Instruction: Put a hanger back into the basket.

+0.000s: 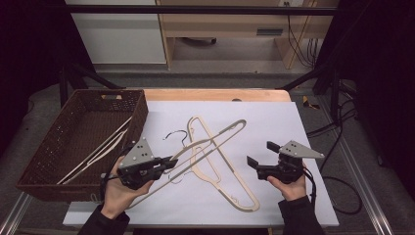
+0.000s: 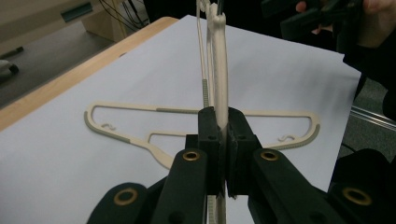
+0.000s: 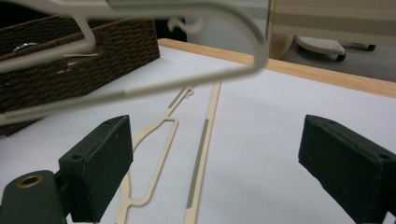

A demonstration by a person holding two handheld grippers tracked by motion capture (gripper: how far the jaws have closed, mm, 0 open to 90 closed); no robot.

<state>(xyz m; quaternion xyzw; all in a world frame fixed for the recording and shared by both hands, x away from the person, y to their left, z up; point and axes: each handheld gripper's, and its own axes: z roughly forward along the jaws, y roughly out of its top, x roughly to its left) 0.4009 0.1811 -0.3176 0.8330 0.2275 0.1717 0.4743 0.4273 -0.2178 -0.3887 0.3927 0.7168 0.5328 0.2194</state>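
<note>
High view: the left gripper (image 1: 172, 161), near the tabletop's left front, has its jaws pressed onto the rim of a cream clothes hanger (image 1: 215, 139) that slants up across the white sheet (image 1: 274, 122) toward the back right. A 2nd cream hanger (image 1: 222, 183) lies flat beneath it, crossing it near the middle of the sheet. The right gripper (image 1: 261, 154) hovers toward the sheet's right edge with its jaws spread and nothing between them. A brown wicker basket (image 1: 36, 183) sits at the left edge of the tabletop and already holds 1 or 2 hangers (image 1: 100, 149)

Left gripper view: the pads (image 2: 210, 135) pinch the lifted hanger's thin rim (image 2: 219, 70) edge-on, so the frame stands upright over the flat hanger (image 2: 201, 110)

Right gripper view: the 2 pads (image 3: 100, 163) stand wide apart over bare sheet; the lifted hanger's rounded end (image 3: 254, 42) arcs above, with the basket wall (image 3: 70, 60) at the left

The step looks like carrying the raised hanger to the basket. Doing it well probably means lifting until its far end and wire hook (image 1: 176, 134) clear the hanger below, then swinging left and laying it lengthwise, along those already there. With only 1 thin-edge grip it may pivot, so a slow, level move seems wise
</note>
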